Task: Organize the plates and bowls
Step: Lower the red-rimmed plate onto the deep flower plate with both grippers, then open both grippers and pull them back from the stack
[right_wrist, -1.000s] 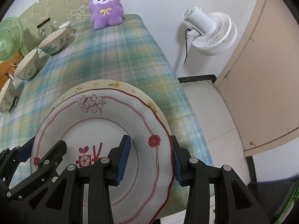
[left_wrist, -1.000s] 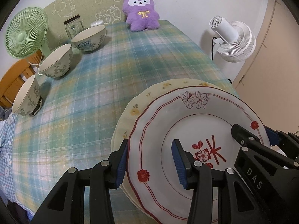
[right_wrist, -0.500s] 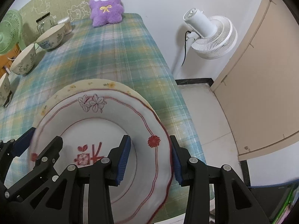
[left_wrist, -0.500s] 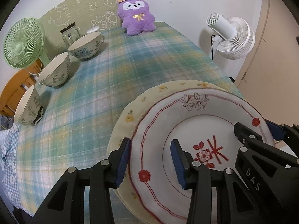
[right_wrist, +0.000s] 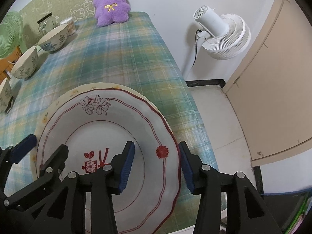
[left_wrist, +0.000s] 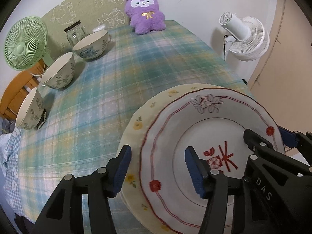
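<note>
tongs: black arms | blue pads | silver screws | "DAS" lettering

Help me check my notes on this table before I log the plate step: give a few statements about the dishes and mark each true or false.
1. The red-trimmed plate lies on the yellow floral plate. True.
2. Three bowls stand along the table's left side. True.
3. The bowls are stacked. False: they stand apart.
4. The purple plush sits on the plates. False: it is at the far end.
5. The left claw pinches the plate rim. False: its jaws are opening, with the rim between them.
</note>
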`<state>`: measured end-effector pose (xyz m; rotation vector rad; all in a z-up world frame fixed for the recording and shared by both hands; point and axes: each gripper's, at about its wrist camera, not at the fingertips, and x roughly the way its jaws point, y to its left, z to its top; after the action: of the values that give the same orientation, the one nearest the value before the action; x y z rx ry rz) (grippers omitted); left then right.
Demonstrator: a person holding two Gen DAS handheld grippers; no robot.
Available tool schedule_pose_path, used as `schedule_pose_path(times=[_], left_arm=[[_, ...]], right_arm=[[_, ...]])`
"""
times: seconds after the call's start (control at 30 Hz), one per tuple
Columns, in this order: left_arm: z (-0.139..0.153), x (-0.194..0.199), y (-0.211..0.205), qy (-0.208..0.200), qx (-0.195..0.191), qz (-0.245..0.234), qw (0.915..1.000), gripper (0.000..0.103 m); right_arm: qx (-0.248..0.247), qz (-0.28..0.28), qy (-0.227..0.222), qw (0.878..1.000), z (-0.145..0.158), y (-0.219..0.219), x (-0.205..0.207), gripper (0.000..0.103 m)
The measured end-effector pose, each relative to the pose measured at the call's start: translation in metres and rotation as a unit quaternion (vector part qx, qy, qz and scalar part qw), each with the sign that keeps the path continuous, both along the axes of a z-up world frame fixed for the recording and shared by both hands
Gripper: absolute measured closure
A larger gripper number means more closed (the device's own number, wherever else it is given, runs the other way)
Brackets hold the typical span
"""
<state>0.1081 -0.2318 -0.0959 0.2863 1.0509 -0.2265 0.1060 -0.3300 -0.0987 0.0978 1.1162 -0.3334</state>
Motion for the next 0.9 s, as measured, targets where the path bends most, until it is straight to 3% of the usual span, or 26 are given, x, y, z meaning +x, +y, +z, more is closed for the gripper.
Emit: schedule_pose_path(times=[0.2,0.57,0.9], left_arm=[[0.005,0.001,0.008,0.008,-0.015,0.013,0.9998,0.037],[0.035,-0.009,0.024,-0.014,-0.032,0.009,0.9993,0.027],[0.066,-0.020,0.051,-0.034,-0.049,0.015,0.9981,0.025]], right_arm=[[0.021,-0.003,0.002,1.000,0.003,-0.003,0.001,0.047],[0.031,-0.008,-0.002,0.999,0.026,0.003,-0.008,0.044],[0.035,0.006,-0.029,0.999,0.062,0.027,-0.019,0.043]])
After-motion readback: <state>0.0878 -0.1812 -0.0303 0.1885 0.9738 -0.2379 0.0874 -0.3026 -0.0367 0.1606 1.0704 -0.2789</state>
